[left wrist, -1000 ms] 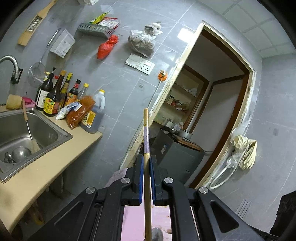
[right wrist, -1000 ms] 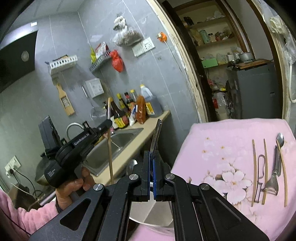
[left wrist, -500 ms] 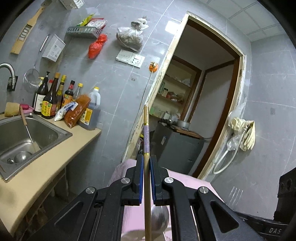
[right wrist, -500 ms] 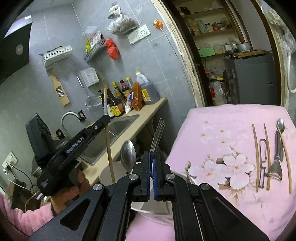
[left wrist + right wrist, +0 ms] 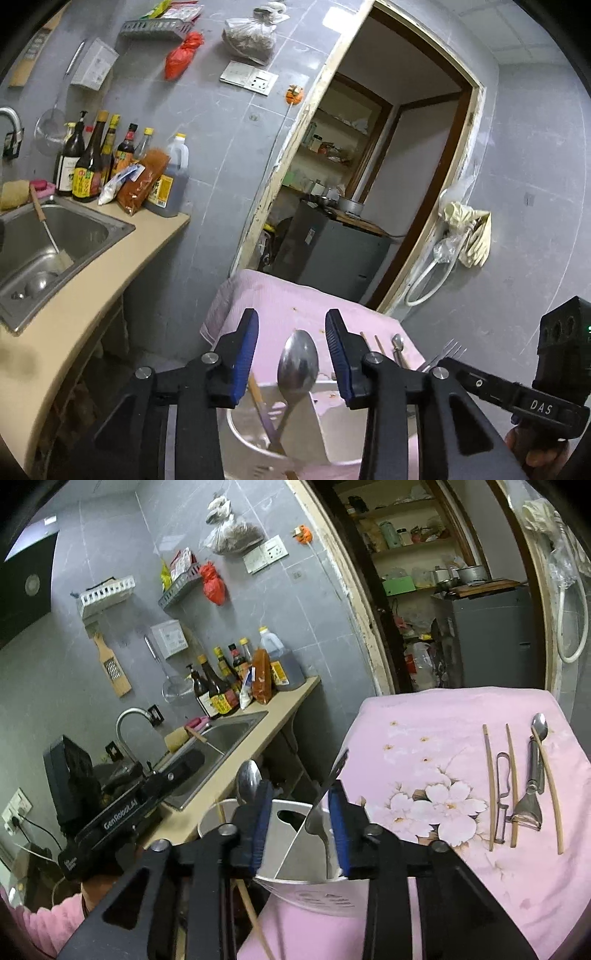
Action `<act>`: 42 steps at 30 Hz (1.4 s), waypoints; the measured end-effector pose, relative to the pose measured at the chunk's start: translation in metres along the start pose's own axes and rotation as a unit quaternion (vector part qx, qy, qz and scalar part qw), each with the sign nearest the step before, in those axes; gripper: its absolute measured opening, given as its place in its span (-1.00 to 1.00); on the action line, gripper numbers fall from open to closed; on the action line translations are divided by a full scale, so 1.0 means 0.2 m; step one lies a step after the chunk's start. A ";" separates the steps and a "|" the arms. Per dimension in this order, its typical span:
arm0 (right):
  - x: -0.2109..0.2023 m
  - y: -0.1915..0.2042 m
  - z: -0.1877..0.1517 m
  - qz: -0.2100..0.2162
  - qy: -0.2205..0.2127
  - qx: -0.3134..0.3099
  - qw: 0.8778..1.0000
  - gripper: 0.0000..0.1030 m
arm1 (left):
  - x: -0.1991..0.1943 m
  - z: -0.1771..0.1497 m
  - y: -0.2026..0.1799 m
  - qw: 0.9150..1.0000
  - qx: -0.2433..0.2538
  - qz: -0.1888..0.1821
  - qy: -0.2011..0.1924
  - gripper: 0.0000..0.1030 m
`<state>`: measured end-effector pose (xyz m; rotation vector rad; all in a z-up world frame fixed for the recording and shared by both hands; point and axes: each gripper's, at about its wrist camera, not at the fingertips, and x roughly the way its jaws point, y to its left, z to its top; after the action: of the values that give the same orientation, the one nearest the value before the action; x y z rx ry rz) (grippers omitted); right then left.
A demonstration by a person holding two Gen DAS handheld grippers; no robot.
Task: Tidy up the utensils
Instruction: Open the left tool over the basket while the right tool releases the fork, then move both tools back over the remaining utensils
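A white utensil holder (image 5: 332,428) (image 5: 295,853) stands on the pink flowered cloth (image 5: 443,760). In the left wrist view a metal spoon (image 5: 297,360) and a wooden chopstick (image 5: 263,410) stand in it. My left gripper (image 5: 291,356) is open above it, holding nothing. My right gripper (image 5: 300,825) is open too; a metal fork (image 5: 328,797) leans in the holder between its fingers. On the cloth lie three chopsticks (image 5: 489,786), a peeler (image 5: 501,797) and a small spoon (image 5: 537,753).
A counter (image 5: 74,310) with a steel sink (image 5: 44,243) and several sauce bottles (image 5: 96,158) runs along the left wall. A doorway (image 5: 369,184) with a grey cabinet (image 5: 328,247) lies behind the table. Racks and bags hang on the tiled wall.
Both grippers lowered over the holder and opened. The left let go of the chopstick and the right let go of the fork; both now stand in the holder.
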<state>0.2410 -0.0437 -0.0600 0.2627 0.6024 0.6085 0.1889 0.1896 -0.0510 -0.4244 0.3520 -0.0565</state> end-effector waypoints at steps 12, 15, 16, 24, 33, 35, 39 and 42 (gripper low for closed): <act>-0.23 -0.02 0.12 -0.025 -0.047 -0.022 0.998 0.13 | -0.10 0.05 -0.14 0.999 0.004 0.031 -0.016 0.22; -0.30 -0.06 0.15 -0.053 -0.069 -0.026 0.996 0.38 | -0.12 0.07 -0.21 0.999 0.013 0.035 -0.018 0.41; -0.33 -0.08 0.16 -0.065 -0.077 -0.028 0.995 0.43 | -0.12 0.07 -0.24 0.999 0.016 0.037 -0.020 0.52; -0.52 -0.21 0.27 -0.147 -0.121 -0.053 0.980 0.85 | -0.09 0.08 -0.48 0.996 0.062 0.048 -0.034 0.95; -0.69 -0.42 0.38 -0.210 -0.143 -0.068 0.965 0.97 | 0.07 0.03 -0.79 0.995 0.087 0.027 -0.036 0.99; -0.73 -0.48 0.40 -0.225 -0.148 -0.074 0.960 0.97 | 0.11 0.01 -0.86 0.995 0.093 0.024 -0.040 0.99; -0.79 -0.59 0.43 -0.243 -0.154 -0.078 0.955 0.97 | 0.20 -0.03 -1.00 0.994 0.105 0.017 -0.040 0.99; -0.82 -0.70 0.45 -0.251 -0.155 -0.080 0.952 0.97 | 0.28 -0.07 -1.11 0.993 0.110 0.014 -0.040 0.99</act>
<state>0.2511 -0.2588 0.0299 0.0426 0.2921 0.1148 0.2415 -0.0251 0.0099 -0.2030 0.2690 -0.0504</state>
